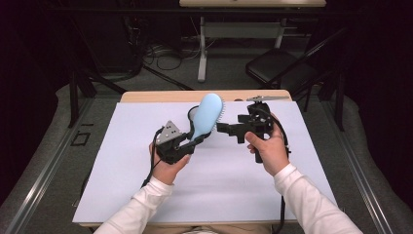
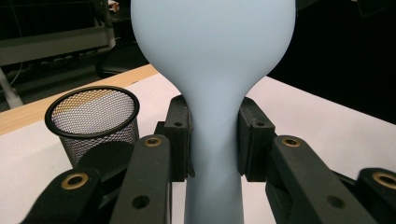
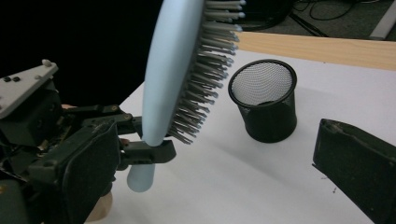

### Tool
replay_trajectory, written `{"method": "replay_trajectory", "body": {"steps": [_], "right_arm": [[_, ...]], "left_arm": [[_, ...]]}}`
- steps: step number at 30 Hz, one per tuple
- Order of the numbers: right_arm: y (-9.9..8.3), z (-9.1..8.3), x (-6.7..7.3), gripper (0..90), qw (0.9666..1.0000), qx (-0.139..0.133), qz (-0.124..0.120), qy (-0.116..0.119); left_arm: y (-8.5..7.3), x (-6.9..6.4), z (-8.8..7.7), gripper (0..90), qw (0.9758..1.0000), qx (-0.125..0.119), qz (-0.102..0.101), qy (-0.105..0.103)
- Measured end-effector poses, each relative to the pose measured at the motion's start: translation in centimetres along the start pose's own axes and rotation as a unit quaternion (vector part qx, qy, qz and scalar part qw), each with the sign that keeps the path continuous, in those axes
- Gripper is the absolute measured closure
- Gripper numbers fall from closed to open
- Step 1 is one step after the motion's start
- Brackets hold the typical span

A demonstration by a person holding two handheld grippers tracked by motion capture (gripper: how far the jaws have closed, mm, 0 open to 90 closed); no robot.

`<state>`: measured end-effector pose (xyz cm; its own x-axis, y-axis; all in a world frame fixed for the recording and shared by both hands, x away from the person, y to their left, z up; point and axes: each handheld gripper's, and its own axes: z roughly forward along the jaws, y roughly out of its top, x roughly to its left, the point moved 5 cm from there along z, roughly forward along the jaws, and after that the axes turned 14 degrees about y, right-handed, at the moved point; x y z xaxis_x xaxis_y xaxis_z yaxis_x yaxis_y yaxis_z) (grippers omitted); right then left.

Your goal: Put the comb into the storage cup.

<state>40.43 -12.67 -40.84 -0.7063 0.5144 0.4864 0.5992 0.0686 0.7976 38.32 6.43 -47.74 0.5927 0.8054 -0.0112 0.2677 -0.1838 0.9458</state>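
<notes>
**Blue hairbrush gripped by the left tongs above the tabletop**

The tabletop is covered by a pale sheet, and a strip of bare wood is seen at its far edge. Two forearms in white sleeves are brought in from the near side, and one set of tongs is held in each hand.

The light blue hairbrush is held above the middle of the tabletop, toward its far side. It is tilted, with the head up and away from the person and the handle down. Its smooth back is turned to the left tongs and its bristles are turned to the right tongs.

The left tongs are clenched on the narrow neck of the hairbrush, where the handle meets the head. Both pads are pressed against its sides, as is seen in the left gripper view.

The right tongs are pointed at the hairbrush from the right and are kept just beside it. Their jaws are released, with nothing between them.

A black mesh cup is standing upright on the sheet behind the hairbrush, near the far edge.
</notes>
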Motion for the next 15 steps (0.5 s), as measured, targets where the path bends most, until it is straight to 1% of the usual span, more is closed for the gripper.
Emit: {"method": "replay_trajectory", "body": {"steps": [4, 8, 10, 15], "right_arm": [[0.5, 0.2, 0.4, 0.1, 0.9999, -0.001, 0.007, 0.013], [1.0, 0.4, 0.6, 0.1, 0.9999, -0.001, 0.004, 0.012], [1.2, 0.5, 0.6, 0.2, 0.9999, -0.002, 0.007, 0.014], [1.9, 0.9, 0.5, 0.3, 0.9999, -0.001, 0.011, 0.012]], "left_arm": [[0.0, 0.0, 0.0, 69.5, 1.0000, -0.002, 0.002, 0.000], [0.1, 0.0, -0.1, 69.6, 1.0000, -0.003, 0.001, 0.000], [0.1, 0.0, -0.1, 69.5, 1.0000, -0.004, 0.001, 0.000], [0.1, 0.0, -0.1, 69.6, 1.0000, -0.005, 0.000, -0.001]]}}
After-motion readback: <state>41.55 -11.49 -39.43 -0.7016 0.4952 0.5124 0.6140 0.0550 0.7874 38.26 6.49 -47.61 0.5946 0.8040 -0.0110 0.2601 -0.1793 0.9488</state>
